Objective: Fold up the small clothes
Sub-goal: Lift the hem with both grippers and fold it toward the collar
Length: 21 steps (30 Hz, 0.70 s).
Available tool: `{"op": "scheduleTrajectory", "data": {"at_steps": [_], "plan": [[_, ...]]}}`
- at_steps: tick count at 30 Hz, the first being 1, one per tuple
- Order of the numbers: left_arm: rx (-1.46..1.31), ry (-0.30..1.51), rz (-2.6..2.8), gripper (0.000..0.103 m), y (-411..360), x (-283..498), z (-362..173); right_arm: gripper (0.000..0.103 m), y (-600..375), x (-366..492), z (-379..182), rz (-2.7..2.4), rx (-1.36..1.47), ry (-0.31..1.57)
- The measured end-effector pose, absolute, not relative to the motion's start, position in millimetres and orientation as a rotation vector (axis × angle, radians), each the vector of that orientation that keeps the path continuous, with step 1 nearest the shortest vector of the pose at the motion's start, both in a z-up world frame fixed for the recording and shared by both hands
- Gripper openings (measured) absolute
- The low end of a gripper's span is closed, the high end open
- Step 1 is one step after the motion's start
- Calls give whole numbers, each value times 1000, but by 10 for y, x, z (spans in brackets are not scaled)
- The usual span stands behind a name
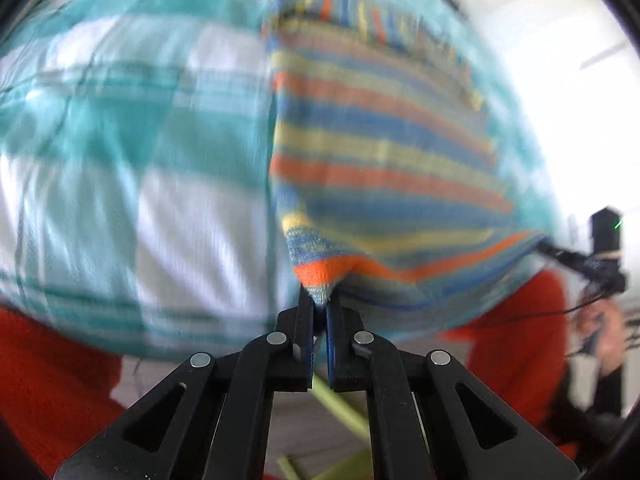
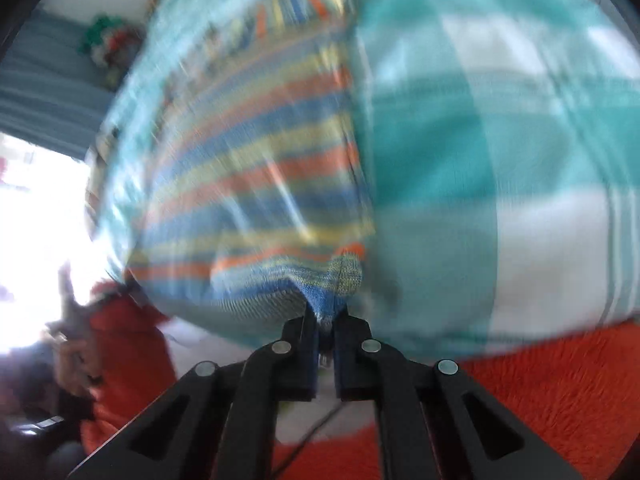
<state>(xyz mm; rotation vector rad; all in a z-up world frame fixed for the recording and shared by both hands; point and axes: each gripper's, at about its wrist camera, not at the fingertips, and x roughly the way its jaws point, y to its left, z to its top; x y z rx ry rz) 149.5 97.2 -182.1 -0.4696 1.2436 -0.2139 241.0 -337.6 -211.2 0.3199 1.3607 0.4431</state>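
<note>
2 tools (image 1: 319,300) (image 2: 327,314) clamped on striped knit (image 1: 380,152), teal checked cloth (image 1: 140,120), orange rug (image 2: 540,392)

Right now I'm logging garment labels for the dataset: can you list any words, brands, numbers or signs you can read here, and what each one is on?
None: no readable text in either view.
striped knit garment: stripes only, no tag or print showing, and motion-blurred.
teal and white checked cloth: pattern only.
left gripper and right gripper: plain black, no markings.
</note>
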Motion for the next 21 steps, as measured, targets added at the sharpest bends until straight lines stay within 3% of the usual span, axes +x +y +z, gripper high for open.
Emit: {"op": "scheduleTrajectory", "data": {"at_steps": [11,21], "plan": [[-501,1018,-143,3,1336,3171,-1262,6,-3178,3750,-1415,420,365,1027],[-500,1068,-63,3,1550,4630,-1478,6,-2726,5305,-1653,344,408,1032]]}}
